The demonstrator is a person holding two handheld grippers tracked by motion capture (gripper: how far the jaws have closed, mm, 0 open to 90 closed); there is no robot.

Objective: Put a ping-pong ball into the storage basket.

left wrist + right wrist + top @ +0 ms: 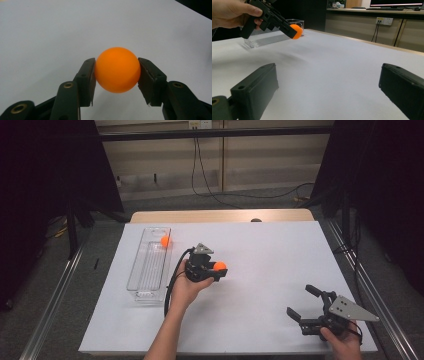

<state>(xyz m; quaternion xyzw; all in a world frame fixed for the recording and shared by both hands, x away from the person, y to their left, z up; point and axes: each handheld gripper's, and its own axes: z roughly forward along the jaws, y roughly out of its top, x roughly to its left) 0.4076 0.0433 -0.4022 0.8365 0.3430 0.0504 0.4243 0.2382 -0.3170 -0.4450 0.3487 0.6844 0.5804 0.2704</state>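
The orange ball (117,69) sits between the two black jaws of your left gripper (218,268). In the left gripper view both pads press on its sides, one on each side at about the middle of the ball, so the jaws are closed on it and it is held. The ball is round, plain orange, and I can read no print on the part that shows. In the right gripper view the ball (297,31) is at the tip of that gripper, above the white table (270,255), not touching it. In the high view it is left of the middle of the table, just to the right of the clear tray (150,292).

A second ball (165,241), also orange, lies inside the tray near its far end. The tray is long and narrow, and it stands at the left part of the table, well apart from your right hand.

Your right gripper (303,303) is near the front right corner of the table. Its jaws stand wide apart, with nothing between them and only bare table under them. It carries a grey plate (350,309) on top.

No brand, label or readable writing shows on the grippers, the tray or the table.
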